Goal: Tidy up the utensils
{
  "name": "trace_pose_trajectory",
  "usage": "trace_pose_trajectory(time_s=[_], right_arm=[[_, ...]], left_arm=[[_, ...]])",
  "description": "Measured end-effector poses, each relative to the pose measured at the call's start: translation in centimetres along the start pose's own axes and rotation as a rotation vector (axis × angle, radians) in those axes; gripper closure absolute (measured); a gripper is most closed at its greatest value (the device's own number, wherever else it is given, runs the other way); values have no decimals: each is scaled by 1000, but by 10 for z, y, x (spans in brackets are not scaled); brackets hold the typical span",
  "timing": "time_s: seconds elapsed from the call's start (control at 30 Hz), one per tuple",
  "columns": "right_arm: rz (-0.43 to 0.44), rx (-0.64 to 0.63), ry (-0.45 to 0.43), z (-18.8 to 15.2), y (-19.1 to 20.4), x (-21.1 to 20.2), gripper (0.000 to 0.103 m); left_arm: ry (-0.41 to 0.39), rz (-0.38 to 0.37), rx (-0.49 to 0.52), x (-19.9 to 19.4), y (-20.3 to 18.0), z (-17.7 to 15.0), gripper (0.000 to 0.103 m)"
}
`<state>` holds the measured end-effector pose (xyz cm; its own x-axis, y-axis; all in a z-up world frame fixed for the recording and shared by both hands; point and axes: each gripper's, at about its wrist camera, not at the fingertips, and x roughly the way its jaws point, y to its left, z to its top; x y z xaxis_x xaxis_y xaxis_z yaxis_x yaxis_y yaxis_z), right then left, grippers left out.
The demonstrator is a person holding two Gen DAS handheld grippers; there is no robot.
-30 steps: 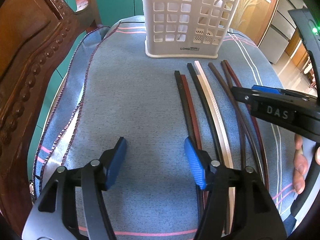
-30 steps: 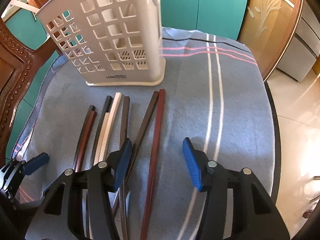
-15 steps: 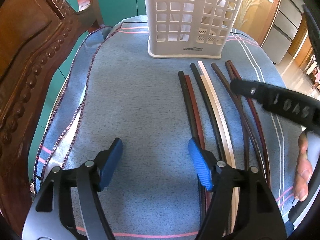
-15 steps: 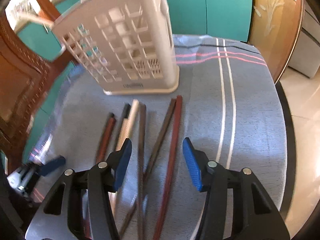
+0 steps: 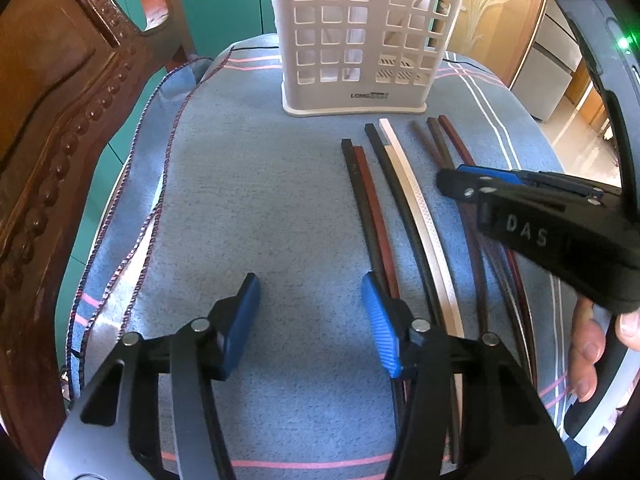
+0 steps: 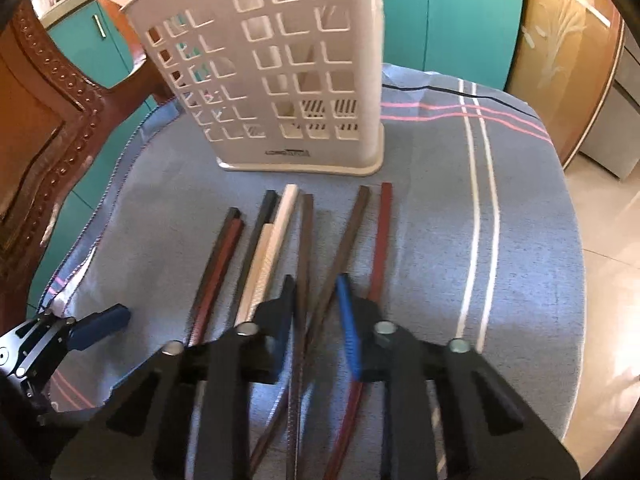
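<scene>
Chopsticks [image 6: 276, 236]: seven, flat on cloth [image 6: 440, 216] just before one basket [image 6: 280, 80]. Right gripper [image 6: 316, 312]: narrowed around two brown sticks, contact unclear. Left gripper [image 5: 310, 320]: open, empty.

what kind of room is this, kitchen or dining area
Probably a home dining area: a cloth-covered table beside a carved wooden chair, teal cabinets behind, and chopsticks laid before a white utensil holder.
</scene>
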<state>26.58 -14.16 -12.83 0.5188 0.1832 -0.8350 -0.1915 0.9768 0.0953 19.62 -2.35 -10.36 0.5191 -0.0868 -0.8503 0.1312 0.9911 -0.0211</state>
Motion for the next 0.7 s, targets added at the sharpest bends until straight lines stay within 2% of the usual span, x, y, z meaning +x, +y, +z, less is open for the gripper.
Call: trace_pose_trajectory(time_s=[0.03, 0.33, 0.53, 0.7], right_arm=[[-4, 9, 5, 0, -3, 0, 91], [-12, 78, 21, -2, -32, -13, 94], [-20, 111, 24, -6, -47, -24, 94], [1, 112, 39, -9, -51, -26, 94]], left_arm=[[-1, 1, -2, 0, 0, 0, 58], [-2, 0, -22, -3, 10, 0, 92], [5, -5, -59, -3, 19, 0, 93], [23, -102, -155, 0, 41, 4, 91]])
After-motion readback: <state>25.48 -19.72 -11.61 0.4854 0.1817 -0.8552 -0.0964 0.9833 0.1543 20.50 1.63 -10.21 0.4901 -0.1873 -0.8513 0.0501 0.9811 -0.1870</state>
